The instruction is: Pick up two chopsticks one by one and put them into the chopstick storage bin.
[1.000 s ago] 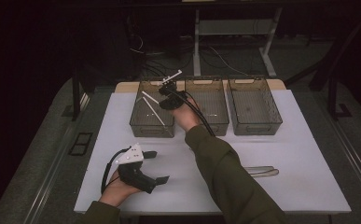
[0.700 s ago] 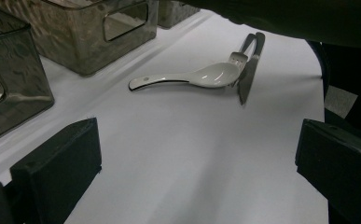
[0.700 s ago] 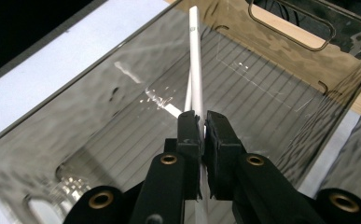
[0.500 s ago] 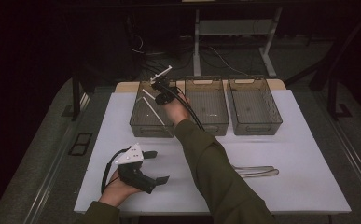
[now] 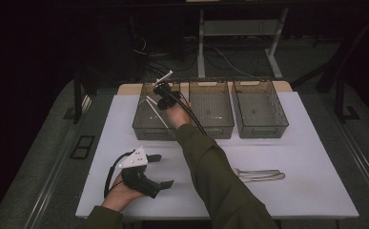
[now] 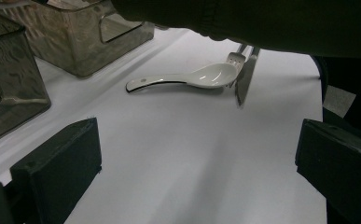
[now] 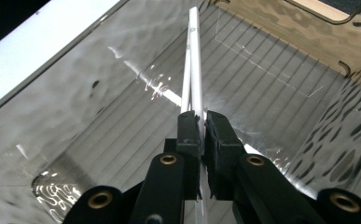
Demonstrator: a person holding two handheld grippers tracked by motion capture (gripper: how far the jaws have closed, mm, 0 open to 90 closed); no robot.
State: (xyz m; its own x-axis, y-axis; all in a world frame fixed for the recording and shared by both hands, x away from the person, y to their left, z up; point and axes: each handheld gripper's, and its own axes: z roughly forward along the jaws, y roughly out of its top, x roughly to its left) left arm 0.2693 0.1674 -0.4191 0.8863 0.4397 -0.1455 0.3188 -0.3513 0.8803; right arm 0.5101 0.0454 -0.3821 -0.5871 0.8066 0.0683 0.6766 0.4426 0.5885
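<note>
The chopsticks (image 7: 194, 60), a white pair, are clamped between the jaws of the right claw (image 7: 200, 123), which holds them over the left bin (image 5: 143, 125); in the right claw view they run up and away from the jaws above the bin's ribbed clear floor. In the high view the right claw (image 5: 162, 93) sits above that bin with a white stick end (image 5: 163, 78) poking out past the back rim, and another white stick (image 5: 156, 112) lies slanted inside the bin. Two more clear bins, the middle bin (image 5: 211, 125) and the right bin (image 5: 261, 128), stand side by side just to the right, in a row at the far edge of the white desk (image 5: 311, 162). The left claw (image 5: 149, 171) rests low on the desk's near left, its jaws wide apart with nothing between them. Ahead of it in the left claw view lie a white spoon (image 6: 187, 79), a fork (image 6: 236, 58) and a knife (image 6: 246, 77), close together on the desk. No writing or label can be read on any of these.
</note>
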